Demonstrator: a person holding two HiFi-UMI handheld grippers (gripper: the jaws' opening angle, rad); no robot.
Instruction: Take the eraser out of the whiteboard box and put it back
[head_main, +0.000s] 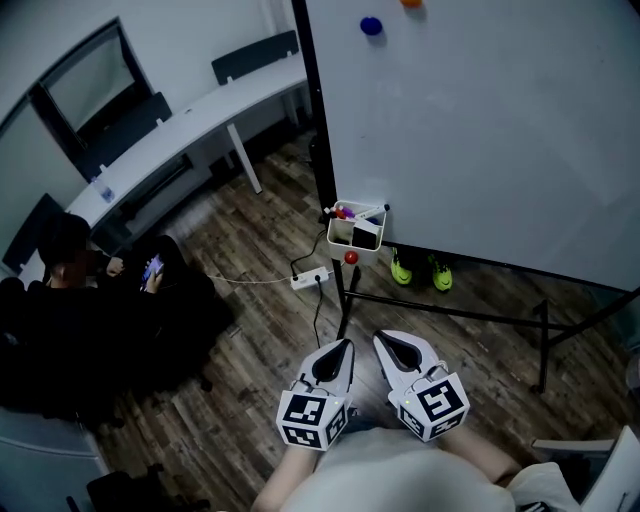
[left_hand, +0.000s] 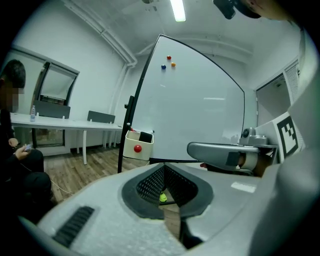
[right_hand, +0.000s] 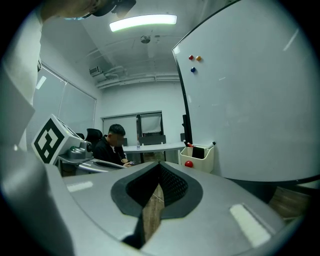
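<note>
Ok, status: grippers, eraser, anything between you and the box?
Left gripper and right gripper shut, empty. Black eraser in white whiteboard box, untouched. White power strip and black stand bar on the floor ahead.

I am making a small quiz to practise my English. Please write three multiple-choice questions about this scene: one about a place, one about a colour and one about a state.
1. Where is the white box?
A. on the desk
B. at the lower left corner of the whiteboard
C. on the floor

2. What colour is the round magnet on the front of the box?
A. red
B. green
C. yellow

3. How is the right gripper?
A. open and empty
B. shut and empty
C. shut on the eraser

Answers: 1 B, it hangs at the whiteboard's edge. 2 A, a red dot shows on its front wall. 3 B, its jaws meet with nothing between them, and the eraser sits in the box.
</note>
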